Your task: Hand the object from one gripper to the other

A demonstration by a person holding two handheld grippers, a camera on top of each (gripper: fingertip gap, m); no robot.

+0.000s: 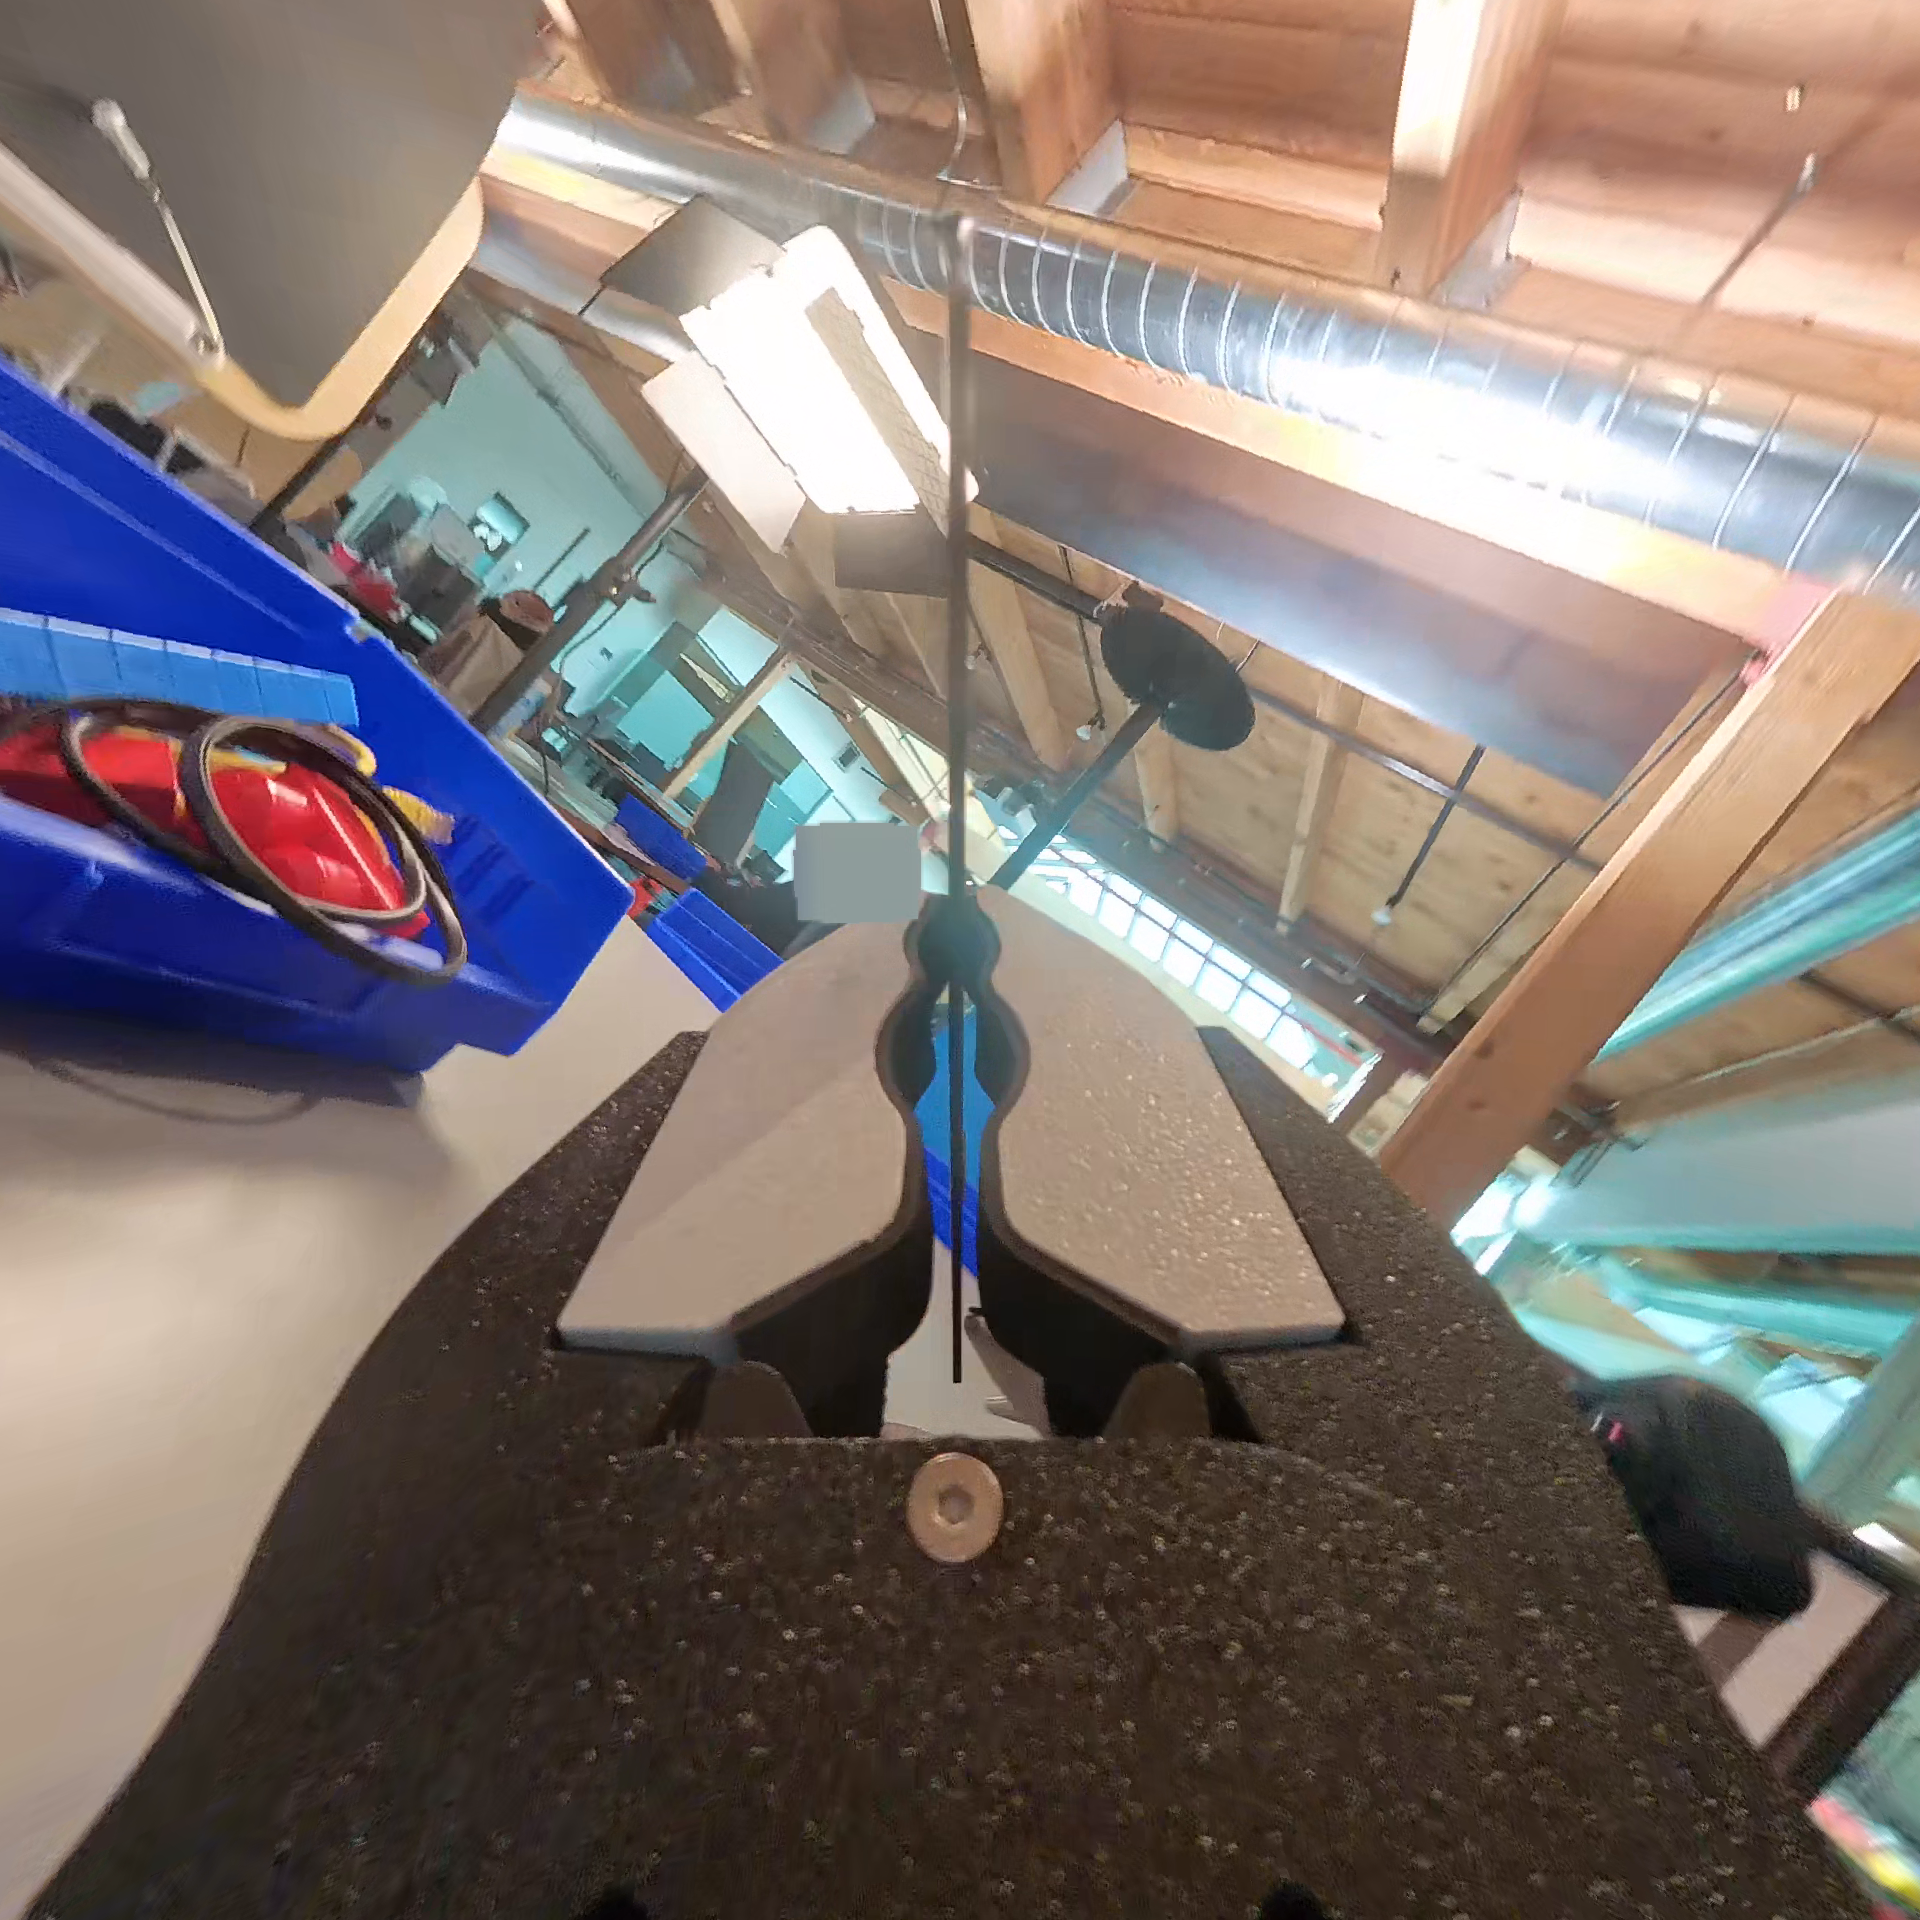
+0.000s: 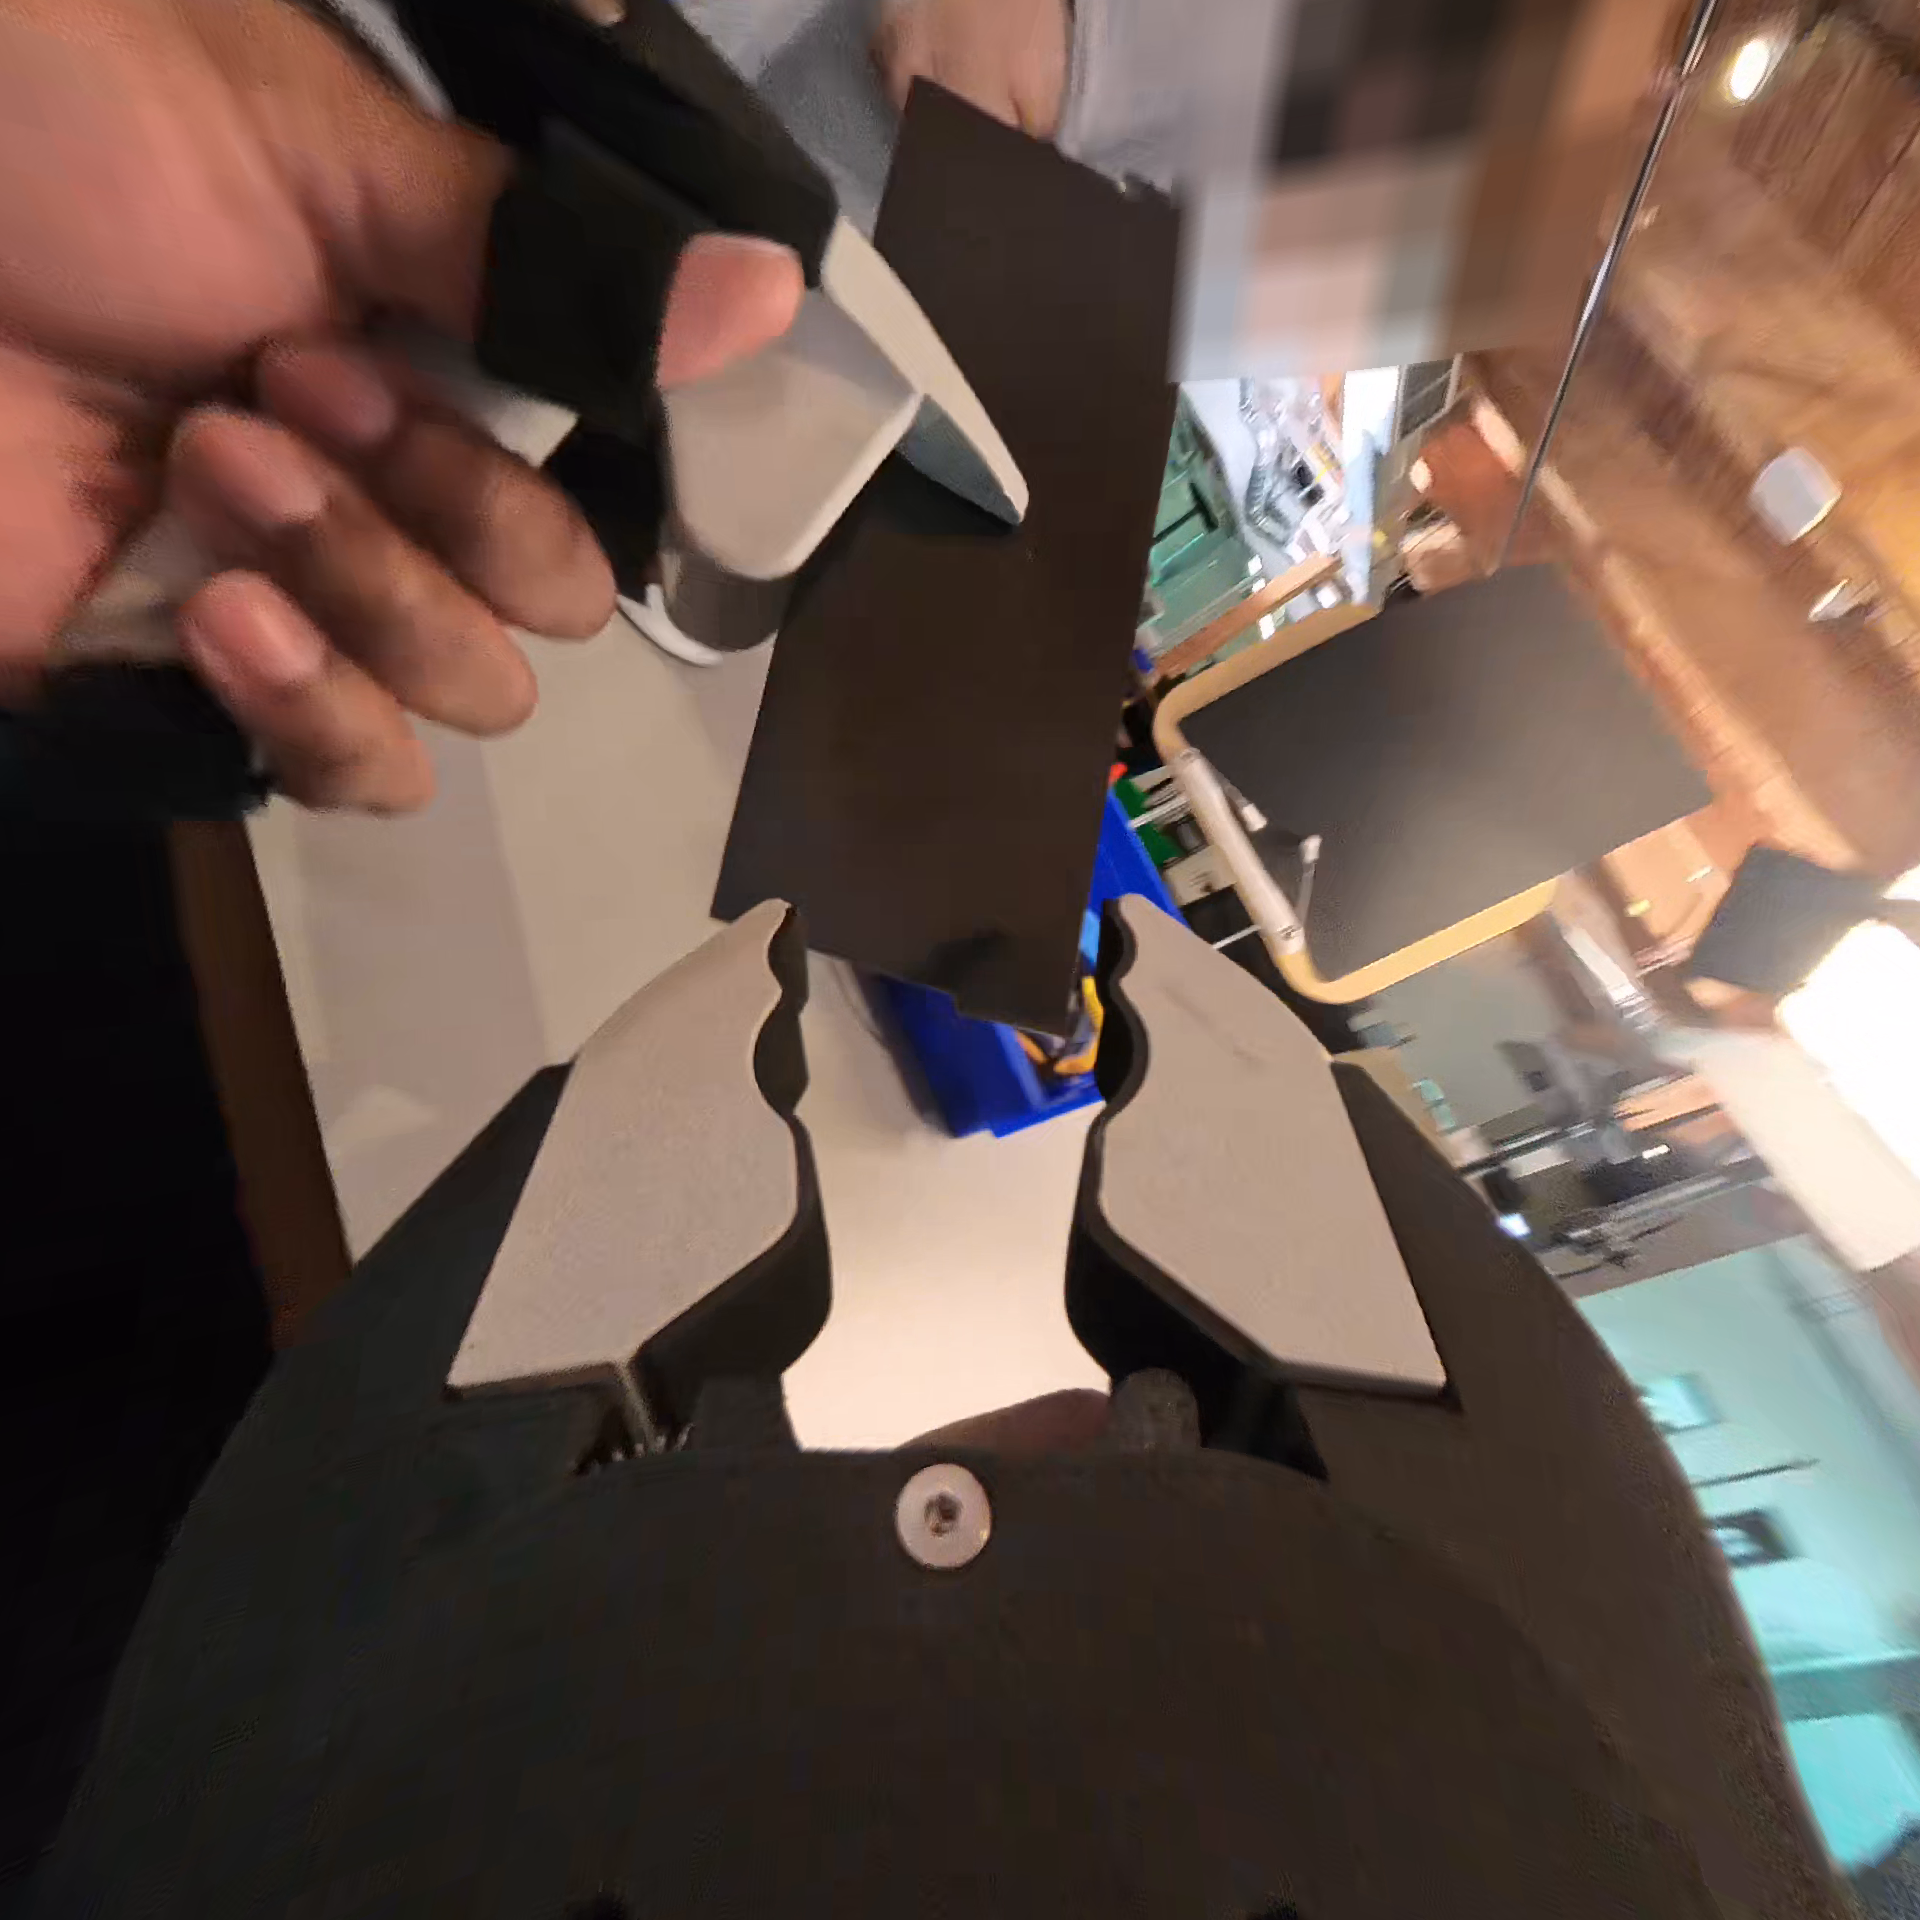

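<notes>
The object is a thin flat black plate. In the left wrist view it shows edge-on as a dark line. My left gripper is shut on it and holds it up in the air. In the right wrist view the plate shows its broad face, and the left gripper, held by a hand, clamps its upper part. My right gripper is open. The plate's lower end sits between its fingertips without touching them.
A blue bin with red parts and black rings stands on the white table at the left. Another blue bin lies beyond the right gripper. A wooden post stands at the right.
</notes>
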